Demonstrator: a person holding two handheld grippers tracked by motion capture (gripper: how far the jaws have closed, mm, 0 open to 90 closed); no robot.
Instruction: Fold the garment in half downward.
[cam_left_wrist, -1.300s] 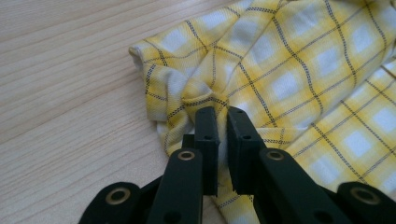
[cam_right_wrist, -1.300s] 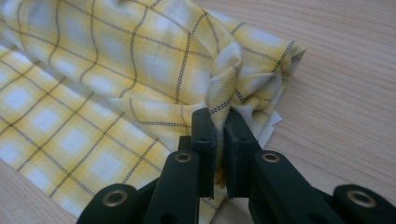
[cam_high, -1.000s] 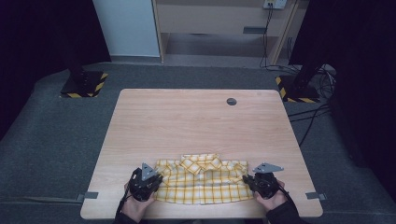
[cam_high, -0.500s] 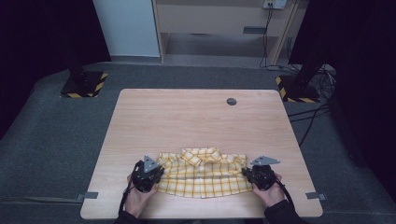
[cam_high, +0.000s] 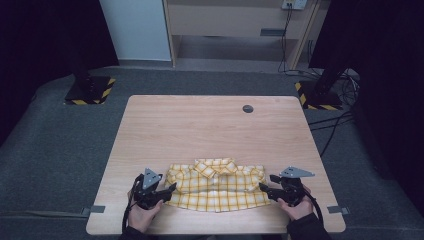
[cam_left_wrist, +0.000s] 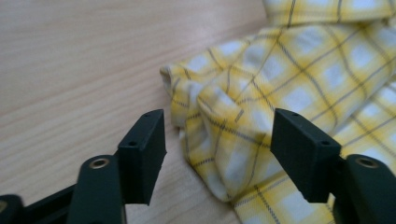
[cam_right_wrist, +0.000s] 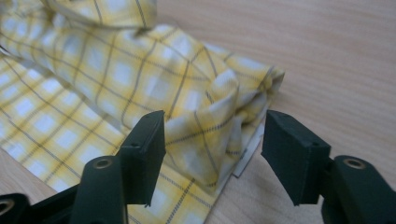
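Observation:
A yellow plaid shirt (cam_high: 215, 185) lies folded, collar up, near the front edge of the wooden table (cam_high: 200, 130). My left gripper (cam_high: 171, 190) stands at the shirt's left edge and my right gripper (cam_high: 265, 186) at its right edge. Both sets of jaws have just been opening. In the left gripper view the left gripper (cam_left_wrist: 218, 135) is open around a bunched fold of the shirt (cam_left_wrist: 289, 70), its pads off the cloth. In the right gripper view the right gripper (cam_right_wrist: 214, 135) is likewise open around the folded edge of the shirt (cam_right_wrist: 116, 70), not pressing it.
A small dark round grommet (cam_high: 248, 108) sits in the table's far right part. Two stands with yellow-and-black striped bases (cam_high: 90, 90) (cam_high: 320, 95) rest on the grey floor beyond the table. Cables (cam_high: 335, 125) trail at the right.
Both grippers were shut on the shirt's side edges. Now their jaws stand apart and the cloth lies loose between them. The hands have drawn slightly outward.

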